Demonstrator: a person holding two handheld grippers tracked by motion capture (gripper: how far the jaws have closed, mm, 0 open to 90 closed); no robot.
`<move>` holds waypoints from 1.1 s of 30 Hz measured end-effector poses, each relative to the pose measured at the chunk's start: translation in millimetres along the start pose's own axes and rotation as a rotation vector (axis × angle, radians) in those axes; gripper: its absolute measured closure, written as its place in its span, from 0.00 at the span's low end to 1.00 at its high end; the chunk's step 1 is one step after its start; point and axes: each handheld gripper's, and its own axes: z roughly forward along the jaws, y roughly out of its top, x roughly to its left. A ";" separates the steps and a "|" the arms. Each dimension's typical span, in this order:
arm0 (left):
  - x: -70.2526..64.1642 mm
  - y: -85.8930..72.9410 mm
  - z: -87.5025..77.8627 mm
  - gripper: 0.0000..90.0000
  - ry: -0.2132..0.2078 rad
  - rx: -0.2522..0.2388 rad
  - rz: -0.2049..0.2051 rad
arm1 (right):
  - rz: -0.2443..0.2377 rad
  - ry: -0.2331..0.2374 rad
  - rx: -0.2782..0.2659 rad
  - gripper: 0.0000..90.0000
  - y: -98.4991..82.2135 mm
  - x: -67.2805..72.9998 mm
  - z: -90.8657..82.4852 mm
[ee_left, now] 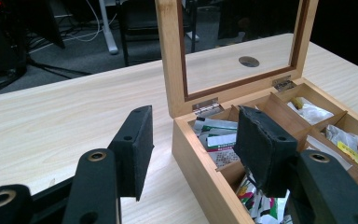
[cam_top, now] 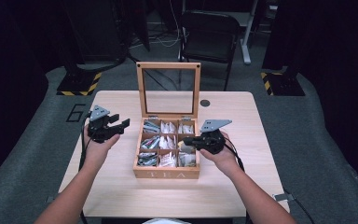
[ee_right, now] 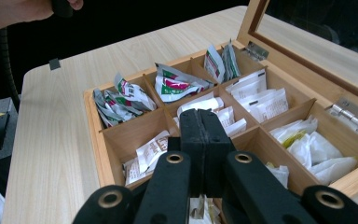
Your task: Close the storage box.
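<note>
The right gripper [cam_top: 190, 139] has its jaws pressed together with nothing visible between them, hovering over the right-hand compartments of the open wooden tea box [cam_top: 166, 173], which sits mid-table with its glass lid [cam_top: 168, 90] upright at the far side. The left gripper [cam_top: 122, 125], jaws apart and empty, hangs just left of the box, above the table [cam_top: 112, 186].

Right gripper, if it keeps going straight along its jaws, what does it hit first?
Likely the white tea bags in the middle compartment of the tea box; the shut right gripper points at them, though depth is unclear.
</note>
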 end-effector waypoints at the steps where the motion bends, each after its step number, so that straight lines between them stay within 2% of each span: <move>1: -0.1 0.1 -0.3 0.51 -0.002 0.001 -0.002 | 0.003 0.000 0.002 1.00 1.2 -0.3 -1.0; 15: 0.3 1.1 -0.7 0.51 0.002 -0.004 -0.003 | -0.012 -0.035 -0.011 1.00 18.2 -9.9 -18.9; 26: 1.5 1.0 -1.5 0.51 0.004 -0.006 -0.008 | 0.002 -0.060 -0.022 1.00 19.6 -19.2 -28.6; 33: 3.1 0.0 -2.5 0.52 0.006 -0.002 -0.011 | 0.009 -0.105 -0.018 1.00 19.6 -29.8 -42.6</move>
